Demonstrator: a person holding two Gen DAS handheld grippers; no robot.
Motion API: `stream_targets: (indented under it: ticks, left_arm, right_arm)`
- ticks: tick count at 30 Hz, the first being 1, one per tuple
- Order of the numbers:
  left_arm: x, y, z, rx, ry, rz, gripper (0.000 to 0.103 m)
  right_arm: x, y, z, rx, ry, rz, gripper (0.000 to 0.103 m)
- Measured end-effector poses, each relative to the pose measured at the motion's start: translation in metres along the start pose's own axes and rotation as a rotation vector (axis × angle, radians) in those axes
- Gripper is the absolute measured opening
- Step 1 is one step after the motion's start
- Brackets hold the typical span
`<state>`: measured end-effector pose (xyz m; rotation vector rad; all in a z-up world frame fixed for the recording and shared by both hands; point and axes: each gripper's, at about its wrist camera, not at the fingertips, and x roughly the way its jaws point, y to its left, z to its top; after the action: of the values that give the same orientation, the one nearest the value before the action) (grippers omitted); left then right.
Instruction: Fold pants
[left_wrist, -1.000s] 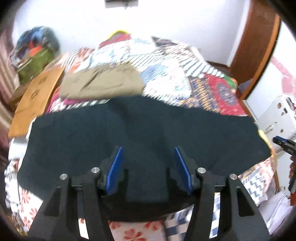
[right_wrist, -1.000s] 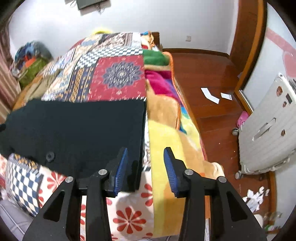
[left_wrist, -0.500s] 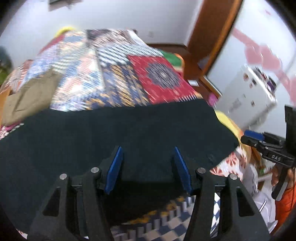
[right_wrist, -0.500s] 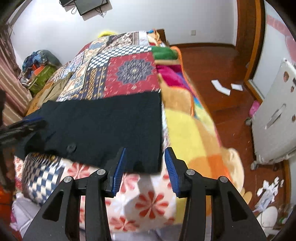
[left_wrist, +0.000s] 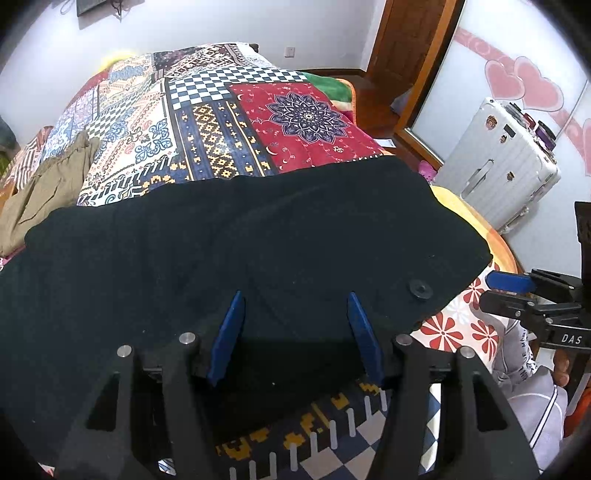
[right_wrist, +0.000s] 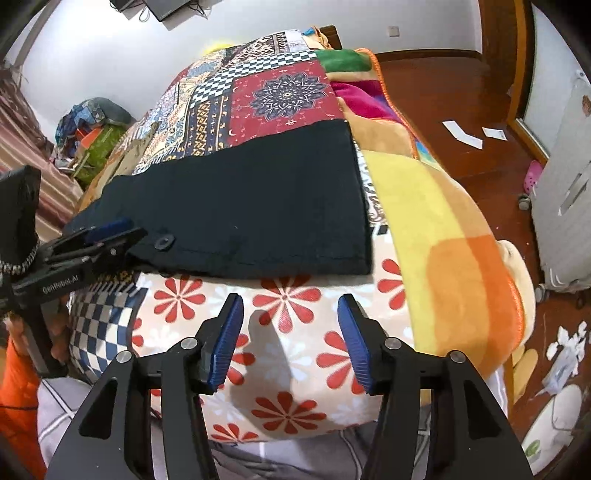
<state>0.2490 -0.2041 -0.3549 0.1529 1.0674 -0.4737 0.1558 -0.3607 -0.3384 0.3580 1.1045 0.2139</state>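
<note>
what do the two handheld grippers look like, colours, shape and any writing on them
Both are matte black plastic. The left gripper and right gripper each have two angular arms with triangular cut-outs, silver round pivot pins and ribbed blue pads lining the jaws. White lettering shows on their sides: "GenRobot.AI" on the left one, "DAS" on the right.

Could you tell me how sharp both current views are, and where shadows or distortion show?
Left wrist view: sharp, the black pants showing little detail; strong fisheye bending at the suitcase. Right wrist view: sharp; the right gripper casts a soft shadow on the floral sheet.
</note>
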Motion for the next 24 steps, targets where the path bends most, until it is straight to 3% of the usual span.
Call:
stream_targets:
  ticks: [15, 18, 19, 24]
  left_arm:
    - [0.001, 0.0, 0.001, 0.002, -0.001, 0.0, 0.059]
    - [0.001, 0.0, 0.001, 0.0, -0.001, -0.001, 0.06]
    - [0.001, 0.0, 0.001, -0.001, -0.002, -0.003, 0.06]
    - [-0.002, 0.01, 0.005, -0.052, 0.002, -0.051, 0.059]
  right_arm:
    - [0.013, -0.011, 0.019, 0.156, -0.083, 0.102, 0.054]
    - [0.014, -0.011, 0.024, 0.158, -0.099, 0.086, 0.034]
    - [0.015, -0.011, 0.025, 0.15, -0.098, 0.076, 0.023]
    - [0.015, -0.011, 0.027, 0.139, -0.11, 0.072, 0.015]
